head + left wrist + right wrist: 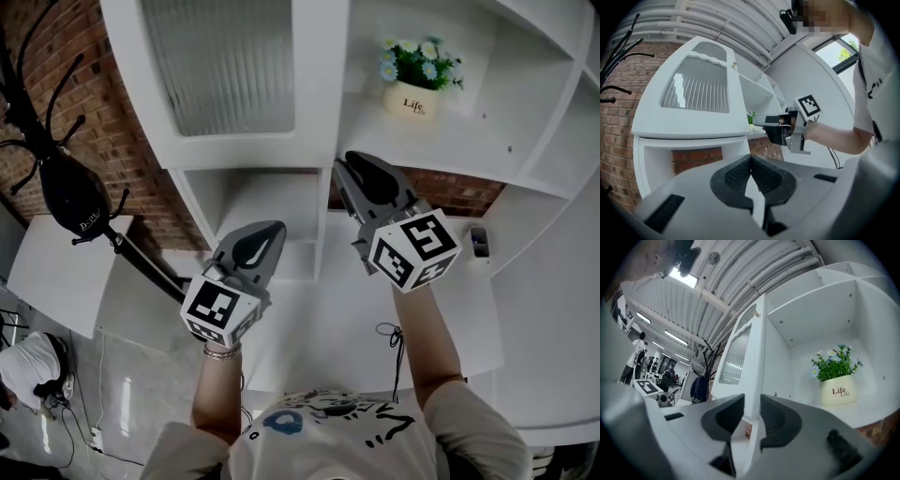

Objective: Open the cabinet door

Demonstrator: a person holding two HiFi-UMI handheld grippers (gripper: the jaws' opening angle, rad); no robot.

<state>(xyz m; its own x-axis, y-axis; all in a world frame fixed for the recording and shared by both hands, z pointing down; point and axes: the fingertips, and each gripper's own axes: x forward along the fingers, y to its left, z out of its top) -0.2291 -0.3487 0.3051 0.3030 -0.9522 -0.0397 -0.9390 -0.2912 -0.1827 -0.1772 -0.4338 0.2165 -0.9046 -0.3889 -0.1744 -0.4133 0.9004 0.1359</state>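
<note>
The big white cabinet fills the top of the head view. Its door, with wavy glass, stands open at 11 o'clock. The right gripper is at the door's edge. Its fingers are a little apart, with the edge between them, not squeezing. The left gripper, at 8 o'clock, has its fingers closed on nothing. A flower pot sits on a shelf at 1 o'clock.
</note>
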